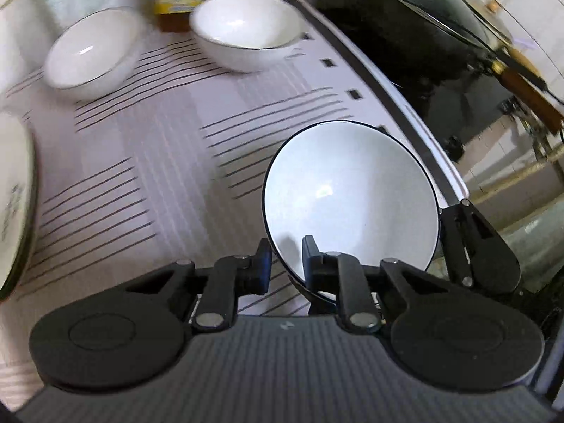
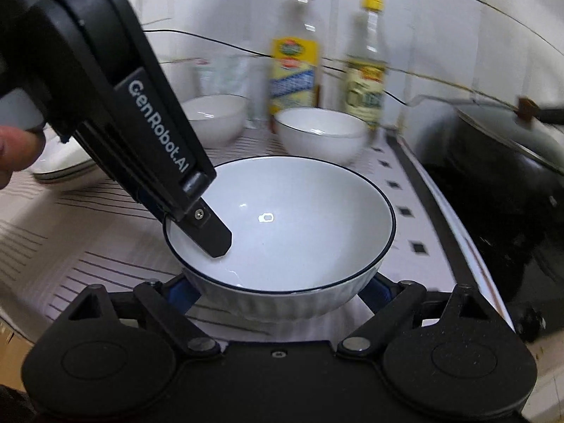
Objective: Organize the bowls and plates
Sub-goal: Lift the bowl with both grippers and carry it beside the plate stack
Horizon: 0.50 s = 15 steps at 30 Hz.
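Jaws of left gripper [image 1: 286, 264] pinch glossy round bowl [image 1: 349, 194] rim; right gripper's [image 2: 282, 290] straddle its ribbed wall.

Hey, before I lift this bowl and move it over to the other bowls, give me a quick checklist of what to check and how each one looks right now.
1. Left tool clamped on the near bowl's rim, one finger inside, one outside: ok.
2. Right tool gripping the same bowl: cannot tell; its fingers flank the base, contact hidden.
3. Bowl empty: ok.
4. Two far bowls, left and right, upright and empty for stacking: ok.
5. Striped mat between near and far bowls free of obstacles: ok.
6. Bottles close behind the far bowls: not ok, go carefully.
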### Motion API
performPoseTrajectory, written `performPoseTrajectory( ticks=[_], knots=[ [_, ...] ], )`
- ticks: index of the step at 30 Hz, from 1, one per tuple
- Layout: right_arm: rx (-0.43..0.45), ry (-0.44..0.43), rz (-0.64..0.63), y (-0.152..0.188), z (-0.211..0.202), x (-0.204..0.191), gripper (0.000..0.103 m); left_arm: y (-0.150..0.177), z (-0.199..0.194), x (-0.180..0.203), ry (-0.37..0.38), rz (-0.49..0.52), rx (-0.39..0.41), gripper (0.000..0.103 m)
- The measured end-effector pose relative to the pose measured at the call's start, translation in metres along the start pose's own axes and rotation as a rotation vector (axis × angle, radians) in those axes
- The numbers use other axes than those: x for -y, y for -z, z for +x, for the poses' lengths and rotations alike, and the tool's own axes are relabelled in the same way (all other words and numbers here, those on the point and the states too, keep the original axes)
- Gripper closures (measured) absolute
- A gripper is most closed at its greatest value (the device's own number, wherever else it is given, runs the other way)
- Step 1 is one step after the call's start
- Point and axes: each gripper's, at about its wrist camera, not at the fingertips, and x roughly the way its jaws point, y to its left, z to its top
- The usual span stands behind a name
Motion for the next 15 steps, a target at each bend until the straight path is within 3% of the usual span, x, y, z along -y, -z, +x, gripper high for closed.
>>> performPoseTrajectory(
  ticks=[10, 15],
  knots=[
    [0.031, -0.183, -0.152, -0.029, 0.030, -0.048, 0.009, 0.020, -0.027, -0.073, -0.067, -0.206, 0.024, 0.087],
    [0.026, -0.243, -0.185, -0.037, 0.050, -0.059, 0.009, 0.021, -0.026, -0.094, -0.088, -0.255, 0.021, 0.086]
  ],
)
